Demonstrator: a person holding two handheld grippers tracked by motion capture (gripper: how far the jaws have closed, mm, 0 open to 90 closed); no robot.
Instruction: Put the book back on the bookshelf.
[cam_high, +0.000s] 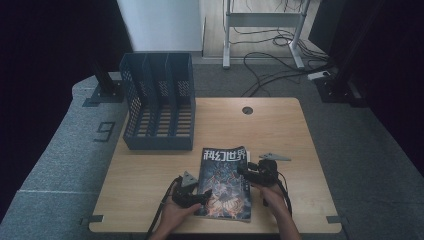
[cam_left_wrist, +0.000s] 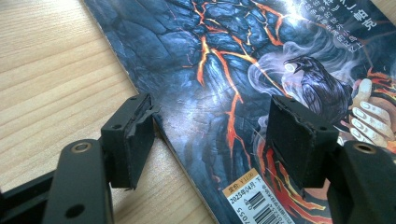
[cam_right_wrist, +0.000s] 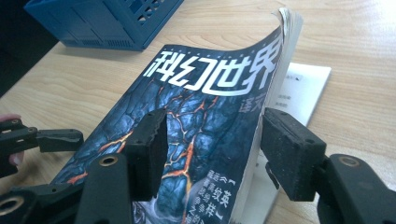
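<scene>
Wooden counter (cam_high: 150, 170) carries a magazine (cam_high: 226, 182): left tongs (cam_left_wrist: 212, 140) gape wide, pinning its near-left edge, while right tongs (cam_right_wrist: 215, 156), half-open, straddle its lifted right edge, apparently to raise it.

Wooden table (cam_high: 280, 130), magazine (cam_high: 225, 185), blue file rack (cam_high: 159, 102)

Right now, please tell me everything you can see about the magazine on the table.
The magazine is a thick softcover with a glossy dark-blue cover showing orange lava cracks, a raven, large white Chinese title characters and a barcode label. It lies face up near the wooden table's front edge, its right side lifted and curling, pages fanned. The left gripper straddles its left edge; the right gripper straddles its raised right edge, above a white sheet.
</scene>
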